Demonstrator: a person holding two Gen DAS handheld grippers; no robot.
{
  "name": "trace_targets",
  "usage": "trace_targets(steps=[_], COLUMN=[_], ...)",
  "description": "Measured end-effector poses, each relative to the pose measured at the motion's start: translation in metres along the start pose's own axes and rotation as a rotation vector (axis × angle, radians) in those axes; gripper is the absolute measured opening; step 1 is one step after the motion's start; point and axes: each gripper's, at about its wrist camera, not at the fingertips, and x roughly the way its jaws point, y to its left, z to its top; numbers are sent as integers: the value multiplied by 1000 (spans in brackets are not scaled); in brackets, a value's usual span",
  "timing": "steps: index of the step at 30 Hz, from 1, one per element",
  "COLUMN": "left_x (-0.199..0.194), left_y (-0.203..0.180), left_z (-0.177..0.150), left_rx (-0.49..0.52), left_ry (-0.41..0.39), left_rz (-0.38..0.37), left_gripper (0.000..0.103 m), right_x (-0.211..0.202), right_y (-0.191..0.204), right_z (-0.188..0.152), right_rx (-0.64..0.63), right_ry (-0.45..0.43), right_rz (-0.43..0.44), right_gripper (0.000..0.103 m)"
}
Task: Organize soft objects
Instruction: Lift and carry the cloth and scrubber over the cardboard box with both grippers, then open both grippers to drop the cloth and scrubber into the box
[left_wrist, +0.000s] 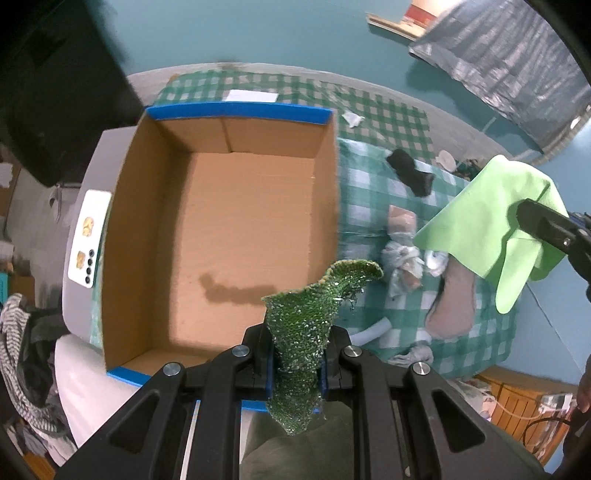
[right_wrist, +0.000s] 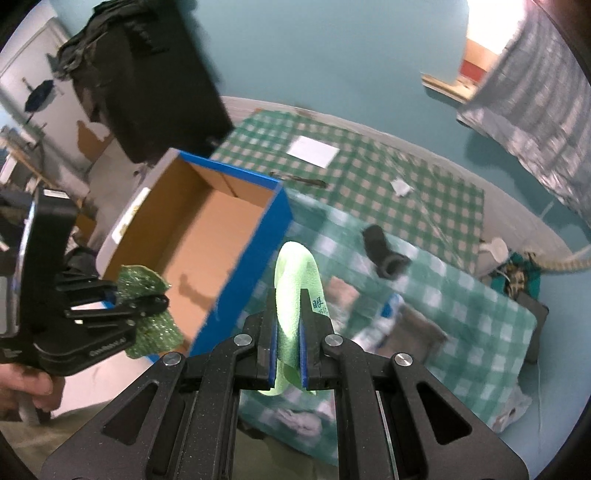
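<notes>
My left gripper (left_wrist: 297, 363) is shut on a sparkly dark green scrub cloth (left_wrist: 306, 321) and holds it above the near edge of an open cardboard box (left_wrist: 221, 229) with blue rims. My right gripper (right_wrist: 289, 332) is shut on a light green cloth (right_wrist: 297, 280), held in the air to the right of the box (right_wrist: 207, 236). The left wrist view shows that cloth (left_wrist: 491, 218) hanging from the right gripper (left_wrist: 532, 218). The right wrist view shows the left gripper (right_wrist: 147, 302) with the scrub cloth (right_wrist: 142, 286) by the box's near corner. The box is empty inside.
A green checked cloth (left_wrist: 373, 173) covers the table right of the box. On it lie a black sock (left_wrist: 410, 171), a beige item (left_wrist: 400, 219), crumpled white pieces (left_wrist: 402, 258) and a pinkish pad (left_wrist: 454, 306). A dark case (right_wrist: 147, 81) stands behind the box.
</notes>
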Motion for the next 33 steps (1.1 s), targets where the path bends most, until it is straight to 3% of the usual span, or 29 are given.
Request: trace_targets(steps=[18, 33], left_x=[-1, 0], left_y=[76, 107], left_z=[-3, -7], left_rx=[-132, -152], left_ry=[-5, 3], left_rz=[44, 71], left_gripper=[17, 17], right_x=[39, 76], right_y=[77, 119], right_z=[44, 56], right_rx=[-127, -158], right_ry=[27, 68], right_rz=[82, 120], right_gripper=[8, 8])
